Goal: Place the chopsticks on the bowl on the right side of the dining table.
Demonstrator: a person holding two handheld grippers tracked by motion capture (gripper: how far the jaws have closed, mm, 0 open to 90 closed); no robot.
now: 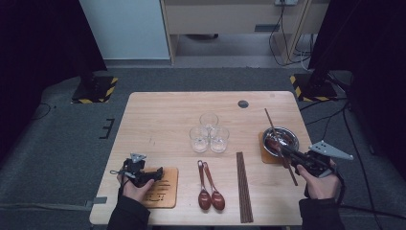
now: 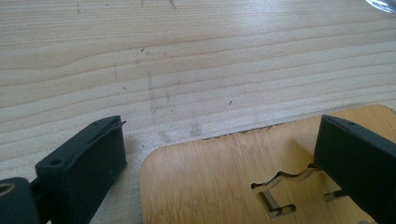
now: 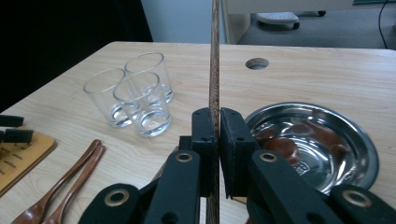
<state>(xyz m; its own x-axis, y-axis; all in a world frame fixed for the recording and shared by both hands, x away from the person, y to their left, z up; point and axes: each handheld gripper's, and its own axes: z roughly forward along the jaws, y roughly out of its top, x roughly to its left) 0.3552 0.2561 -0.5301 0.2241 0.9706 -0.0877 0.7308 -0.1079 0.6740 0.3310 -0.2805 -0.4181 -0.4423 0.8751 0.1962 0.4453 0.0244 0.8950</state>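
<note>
My right gripper [image 1: 283, 150] is shut on a dark wooden chopstick [image 1: 270, 122], which slants over the steel bowl [image 1: 282, 133] at the table's right. In the right gripper view the chopstick [image 3: 215, 56] rises straight up from between the closed jaws of the right gripper [image 3: 218, 135]. The left gripper [image 1: 152, 175] rests at the near left over a bamboo coaster [image 1: 165, 191]. In its own view the left gripper [image 2: 219, 168] stands open, its jaws straddling the coaster's corner [image 2: 210, 186] with nothing pinched.
Three empty glasses [image 1: 209, 134] cluster mid-table. Two wooden spoons [image 1: 209, 189] and a bundle of chopsticks [image 1: 244, 187] lie near the front edge. The bowl [image 3: 317, 135] sits on a second coaster [image 1: 264, 149]. A cable hole [image 1: 243, 103] is at the back.
</note>
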